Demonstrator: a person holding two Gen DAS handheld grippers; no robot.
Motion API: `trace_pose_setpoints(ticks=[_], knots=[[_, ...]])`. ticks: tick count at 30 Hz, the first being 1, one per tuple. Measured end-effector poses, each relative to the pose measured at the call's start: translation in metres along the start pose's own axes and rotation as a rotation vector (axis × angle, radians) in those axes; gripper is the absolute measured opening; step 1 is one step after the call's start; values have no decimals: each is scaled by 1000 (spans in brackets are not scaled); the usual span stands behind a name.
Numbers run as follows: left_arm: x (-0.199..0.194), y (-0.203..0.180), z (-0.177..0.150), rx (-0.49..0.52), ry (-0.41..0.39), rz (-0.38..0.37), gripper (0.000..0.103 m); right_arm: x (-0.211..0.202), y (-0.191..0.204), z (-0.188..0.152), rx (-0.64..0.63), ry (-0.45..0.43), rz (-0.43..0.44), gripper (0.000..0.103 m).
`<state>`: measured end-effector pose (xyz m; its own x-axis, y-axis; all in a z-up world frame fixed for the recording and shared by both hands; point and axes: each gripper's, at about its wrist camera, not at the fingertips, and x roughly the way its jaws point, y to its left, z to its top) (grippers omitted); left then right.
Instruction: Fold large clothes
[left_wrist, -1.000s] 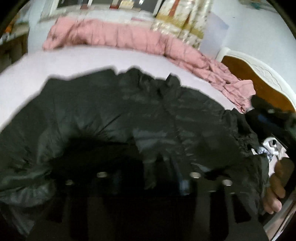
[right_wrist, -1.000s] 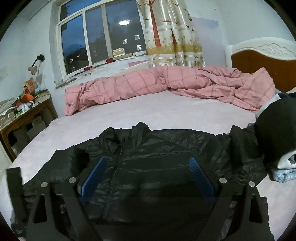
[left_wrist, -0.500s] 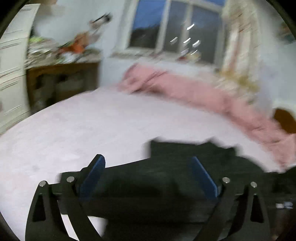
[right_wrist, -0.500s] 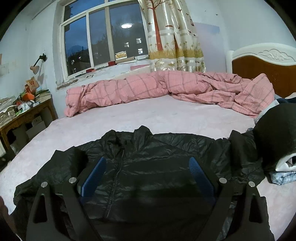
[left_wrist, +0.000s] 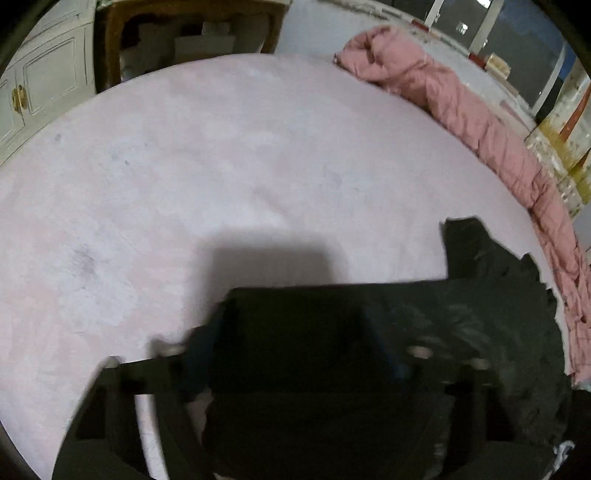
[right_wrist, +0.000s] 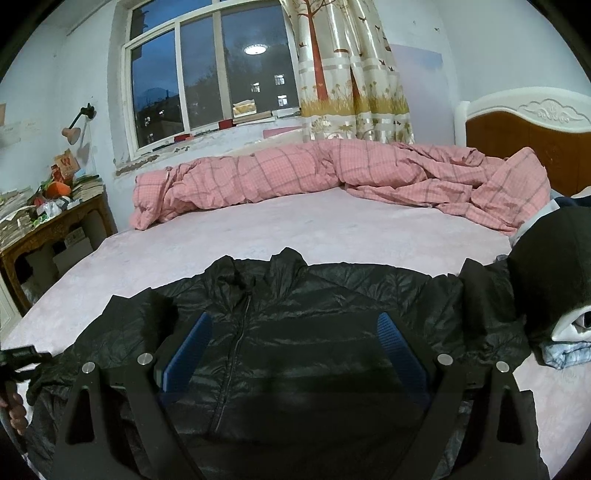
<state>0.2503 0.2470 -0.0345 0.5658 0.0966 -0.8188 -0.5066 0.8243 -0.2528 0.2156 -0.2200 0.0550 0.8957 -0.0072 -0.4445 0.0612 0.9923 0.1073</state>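
A bed (right_wrist: 332, 229) with a pale pink sheet fills the middle of both views. Along its far side lies a bunched pink checked quilt (right_wrist: 332, 173), reaching from near the window (right_wrist: 214, 70) to the white and brown headboard (right_wrist: 528, 125). A curtain (right_wrist: 347, 74) printed with a tree hangs just right of the window, where a ceiling lamp is reflected in the dark glass. At the left stands a wooden worktop (right_wrist: 55, 229) cluttered with papers and small things, a wall lamp (right_wrist: 75, 127) above it. At the bed's right edge sits a pile of clothes (right_wrist: 554, 295), dark on top, pale blue beneath. The left view also shows a white cabinet (left_wrist: 40, 85).
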Motion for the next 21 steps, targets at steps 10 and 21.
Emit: trace_pose_setpoints(ticks=[10, 21], knots=[[-99, -58, -27, 160, -246, -751, 6, 0, 1, -2, -6, -7, -5, 92], [-61, -157, -79, 343, 61, -959, 6, -8, 9, -5, 95, 89, 525, 77]])
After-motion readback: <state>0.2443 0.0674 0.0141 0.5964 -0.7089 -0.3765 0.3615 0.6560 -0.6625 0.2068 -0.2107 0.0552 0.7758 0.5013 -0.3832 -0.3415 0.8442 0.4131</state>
